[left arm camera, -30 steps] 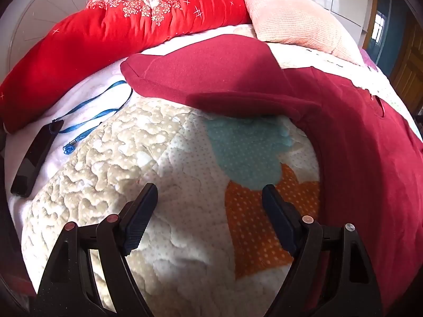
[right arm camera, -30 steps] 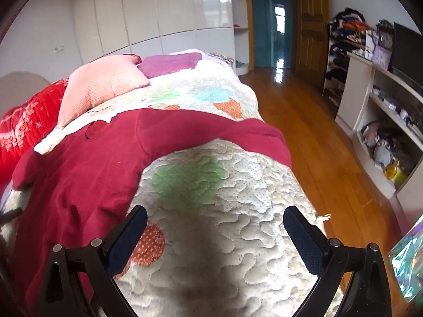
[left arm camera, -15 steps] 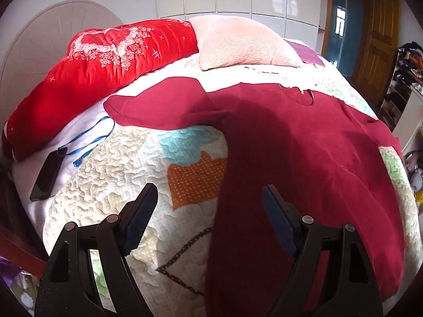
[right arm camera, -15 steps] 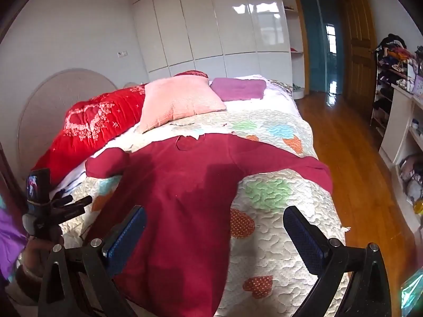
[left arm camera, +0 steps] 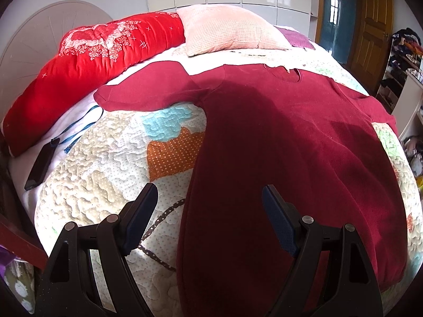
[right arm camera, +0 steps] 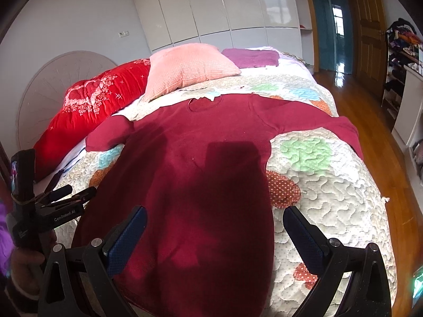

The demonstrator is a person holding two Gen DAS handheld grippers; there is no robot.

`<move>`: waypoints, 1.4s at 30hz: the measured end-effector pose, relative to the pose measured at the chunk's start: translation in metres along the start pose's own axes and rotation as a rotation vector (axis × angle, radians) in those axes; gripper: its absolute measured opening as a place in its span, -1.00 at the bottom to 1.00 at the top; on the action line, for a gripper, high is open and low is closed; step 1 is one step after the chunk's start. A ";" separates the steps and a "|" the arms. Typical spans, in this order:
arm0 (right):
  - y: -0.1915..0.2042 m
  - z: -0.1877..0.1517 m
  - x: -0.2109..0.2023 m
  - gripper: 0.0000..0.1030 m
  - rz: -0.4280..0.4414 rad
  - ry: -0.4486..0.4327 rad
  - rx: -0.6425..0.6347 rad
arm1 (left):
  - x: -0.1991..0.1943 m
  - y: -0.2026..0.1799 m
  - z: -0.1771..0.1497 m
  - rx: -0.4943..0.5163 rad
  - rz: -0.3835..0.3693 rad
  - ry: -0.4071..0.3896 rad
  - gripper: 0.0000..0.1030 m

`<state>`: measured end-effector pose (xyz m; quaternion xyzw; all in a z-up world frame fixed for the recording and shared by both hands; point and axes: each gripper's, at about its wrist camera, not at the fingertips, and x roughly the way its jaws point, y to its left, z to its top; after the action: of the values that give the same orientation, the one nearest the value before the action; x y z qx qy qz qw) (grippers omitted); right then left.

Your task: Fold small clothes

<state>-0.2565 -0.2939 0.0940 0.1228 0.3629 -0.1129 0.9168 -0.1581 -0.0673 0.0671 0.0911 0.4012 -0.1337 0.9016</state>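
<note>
Lies flat and face down or face up — cannot tell which — across the quilted bed (right arm camera: pixel 330 185): a dark red long-sleeved top (right arm camera: pixel 201 174), neckline toward the pillows, hem toward the cameras, one sleeve stretched toward the red bolster (right arm camera: pixel 87 105), the other draped over the bed's far edge by the wooden floor. Not yet folded. Hover above the hem end, both spread wide and pinching nothing: left tool (left arm camera: pixel 208 219) over the garment's left edge, right tool (right arm camera: pixel 214 240) over its lower body. Best begun, probably, with a sleeve: nip the cuff and the shoulder seam, carry the sleeve across the chest, lay it smooth before letting go — then mirror on the other side, keeping edges parallel so the final halves line up. Beyond the top: pink pillow (right arm camera: pixel 187 66), purple folded cloth (right arm camera: pixel 251 56), a dark phone (left arm camera: pixel 39 162) with blue lanyard (left arm camera: pixel 79 129) near the bolster. No containers on the bed; shelves of clutter at the room's right edge, contents too small to name.
</note>
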 end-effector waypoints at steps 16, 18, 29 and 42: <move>0.018 0.007 0.017 0.98 -0.031 -0.001 -0.026 | 0.004 -0.004 0.008 -0.022 -0.014 -0.016 0.58; 0.020 0.009 0.019 0.98 -0.031 0.000 -0.024 | 0.005 -0.003 0.009 -0.022 -0.014 -0.016 0.58; 0.026 0.025 0.037 0.98 -0.072 0.000 -0.027 | 0.015 -0.008 0.024 -0.023 -0.014 -0.027 0.58; 0.029 0.045 0.074 0.98 -0.127 0.018 -0.019 | 0.036 -0.021 0.056 -0.022 -0.065 -0.031 0.58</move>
<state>-0.1665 -0.2893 0.0784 0.0920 0.3791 -0.1664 0.9056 -0.1024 -0.1086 0.0758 0.0663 0.3913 -0.1598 0.9039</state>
